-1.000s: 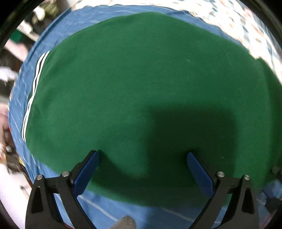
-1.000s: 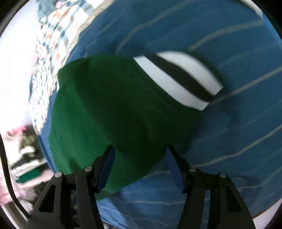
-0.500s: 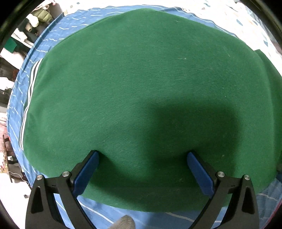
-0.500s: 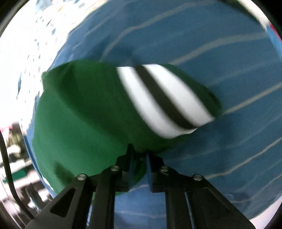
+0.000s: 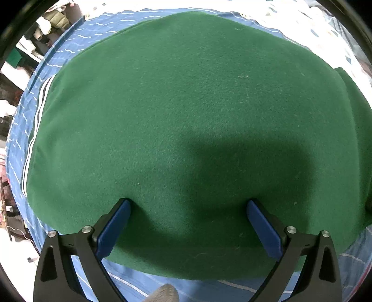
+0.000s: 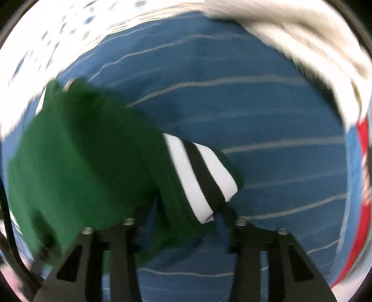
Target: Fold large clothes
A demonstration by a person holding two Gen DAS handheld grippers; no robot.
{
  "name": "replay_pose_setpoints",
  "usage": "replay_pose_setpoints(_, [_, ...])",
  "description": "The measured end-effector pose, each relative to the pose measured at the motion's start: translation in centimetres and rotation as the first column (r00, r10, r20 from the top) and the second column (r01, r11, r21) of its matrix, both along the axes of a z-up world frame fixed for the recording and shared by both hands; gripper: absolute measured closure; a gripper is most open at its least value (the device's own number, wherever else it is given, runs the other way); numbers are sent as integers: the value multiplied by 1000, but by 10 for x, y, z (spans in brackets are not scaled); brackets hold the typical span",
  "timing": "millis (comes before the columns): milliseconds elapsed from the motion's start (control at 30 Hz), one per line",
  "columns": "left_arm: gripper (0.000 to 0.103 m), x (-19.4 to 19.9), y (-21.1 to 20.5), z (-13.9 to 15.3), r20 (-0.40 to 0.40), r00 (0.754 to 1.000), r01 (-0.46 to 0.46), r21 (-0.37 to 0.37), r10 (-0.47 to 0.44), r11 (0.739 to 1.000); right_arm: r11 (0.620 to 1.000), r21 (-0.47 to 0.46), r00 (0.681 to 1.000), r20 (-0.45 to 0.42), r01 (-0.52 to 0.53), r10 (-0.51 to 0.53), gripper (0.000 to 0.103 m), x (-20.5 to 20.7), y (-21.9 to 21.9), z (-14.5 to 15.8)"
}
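Observation:
A large green garment lies spread flat on a blue striped sheet, filling the left wrist view. White stripes run along its left edge. My left gripper is open, its blue pads resting on the garment's near part. In the right wrist view a green sleeve with a white-and-black striped cuff hangs from my right gripper. The jaws stand partly apart with the cuff bunched between them. The view is motion-blurred.
The blue striped sheet covers the bed around the garment. A white patterned quilt lies beyond it. A cream cloth and something red sit at the right edge. Room clutter shows far left.
My left gripper moved closer over the green garment, staying open. My right gripper closed on the striped cuff, lifted the sleeve and swung, and its jaws now stand wider than half a second ago.

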State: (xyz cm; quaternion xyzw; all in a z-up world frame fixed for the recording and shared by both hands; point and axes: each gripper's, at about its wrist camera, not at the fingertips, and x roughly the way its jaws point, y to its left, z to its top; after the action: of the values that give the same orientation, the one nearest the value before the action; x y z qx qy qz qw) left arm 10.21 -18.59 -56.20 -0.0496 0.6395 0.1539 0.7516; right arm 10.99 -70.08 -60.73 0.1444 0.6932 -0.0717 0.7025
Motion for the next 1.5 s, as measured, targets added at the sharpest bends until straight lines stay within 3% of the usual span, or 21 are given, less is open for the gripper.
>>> replay_pose_setpoints(100, [0,-3,13,-3,1,1000,5,-9,-5,1000,997,-47,998,13,-61,62,77,-1,14,5])
replay_pose_setpoints(267, [0,-4,23,-1,-3,1000,0,-17,0,1000,993,-85,997,-8,-82,81,75,0,23,-8])
replay_pose_setpoints(400, [0,-21,49,19,2,997,-80,-44,80,996,998,-47,998,-49,-35,33,64,10,23,0])
replay_pose_setpoints(500, [0,-58,94,44,37,975,-215,-93,219,972,1000,-7,999,-29,15,-15,59,13,23,25])
replay_pose_setpoints(567, [1,-93,133,52,40,931,-354,-154,364,922,1000,-6,1000,-3,6,-6,59,13,27,39])
replay_pose_setpoints(600, [1,-109,150,51,28,900,-423,-192,436,886,1000,0,1000,13,1,-1,58,8,30,46])
replay_pose_setpoints(700, [3,-162,207,29,-39,746,-633,-350,665,690,999,43,999,46,-26,24,56,1,54,56])
replay_pose_setpoints(767, [3,-179,230,9,-48,670,-682,-433,741,589,996,67,998,43,-55,52,56,-2,78,50])
replay_pose_setpoints(800, [3,-182,240,1,-49,642,-693,-465,765,552,994,82,997,40,-67,64,56,-2,91,47])
replay_pose_setpoints(867, [3,-181,255,-7,-8,599,-689,-514,801,511,990,111,996,28,-84,81,56,-5,104,35])
replay_pose_setpoints(900, [3,-174,264,-9,33,589,-675,-529,808,514,989,122,996,26,-85,83,56,-3,110,29])
replay_pose_setpoints(1033, [4,-139,290,-8,137,593,-649,-502,793,572,979,177,995,20,-102,100,56,0,147,17])
replay_pose_setpoints(1067, [8,-132,295,-8,159,591,-647,-492,791,582,976,184,994,18,-112,111,56,2,157,14])
replay_pose_setpoints(1100, [16,-127,300,-9,168,583,-656,-479,795,583,974,192,993,16,-120,119,56,3,165,12])
replay_pose_setpoints(1133, [22,-122,309,-12,164,562,-680,-465,811,566,973,196,992,14,-125,125,56,2,170,7])
replay_pose_setpoints(1167, [34,-120,315,-12,168,547,-688,-469,820,554,970,203,991,15,-132,131,56,4,178,5])
replay_pose_setpoints(1200, [55,-119,319,-10,180,533,-691,-472,827,548,968,208,991,16,-137,136,56,21,183,0])
replay_pose_setpoints(1233, [62,-116,324,-6,195,534,-682,-476,823,555,966,216,990,17,-143,142,56,16,185,2])
replay_pose_setpoints(1300, [71,-108,327,7,228,561,-662,-455,796,596,962,228,989,26,-150,148,56,13,180,9])
replay_pose_setpoints(1333, [72,-105,328,19,256,575,-649,-436,777,624,960,229,987,35,-159,155,56,17,184,11])
replay_pose_setpoints(1500, [72,-104,320,58,372,606,-571,-411,703,710,948,238,976,95,-213,196,56,49,210,15])
